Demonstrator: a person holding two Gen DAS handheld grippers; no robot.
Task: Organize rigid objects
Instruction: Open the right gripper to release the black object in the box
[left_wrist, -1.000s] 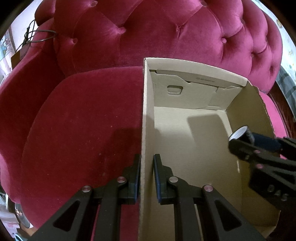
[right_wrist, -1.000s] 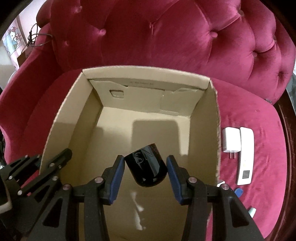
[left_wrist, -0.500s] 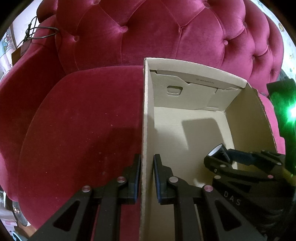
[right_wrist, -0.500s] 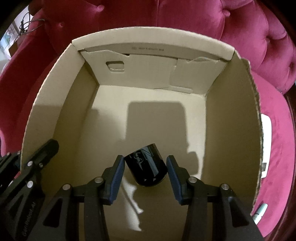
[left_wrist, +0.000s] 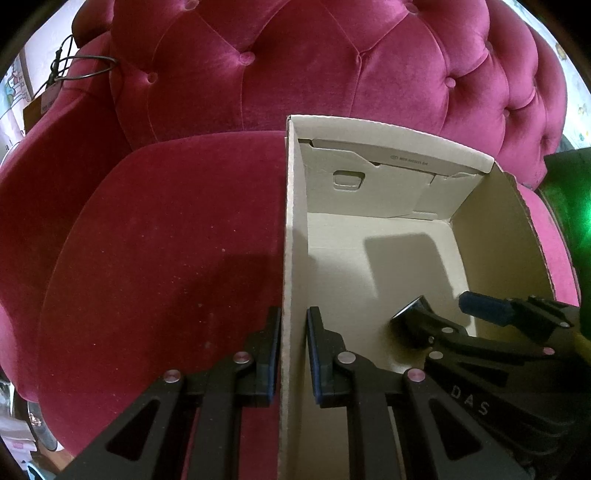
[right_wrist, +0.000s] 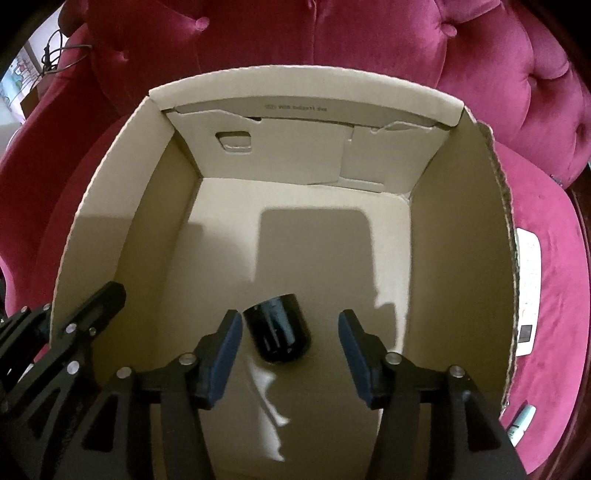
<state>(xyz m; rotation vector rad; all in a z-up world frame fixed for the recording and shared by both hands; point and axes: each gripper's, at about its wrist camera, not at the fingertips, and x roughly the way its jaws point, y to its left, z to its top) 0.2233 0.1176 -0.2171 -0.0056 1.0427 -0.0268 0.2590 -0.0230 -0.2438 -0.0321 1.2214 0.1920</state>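
Now | your right gripper (right_wrist: 290, 352) is spread wide inside the cardboard box (right_wrist: 461, 236) | black cylinder (right_wrist: 279, 328) lies on the box floor between its fingers | your left gripper (left_wrist: 293, 356) pinches the box's left wall.

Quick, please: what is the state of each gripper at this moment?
Left gripper: closed on the left wall of the cardboard box.
Right gripper: open, holding nothing; the black cylinder lies between its fingers on the box floor.

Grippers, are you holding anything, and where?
Left gripper clamps the cardboard box by its side wall. Right gripper holds nothing; its jaws are open around the black cylinder.
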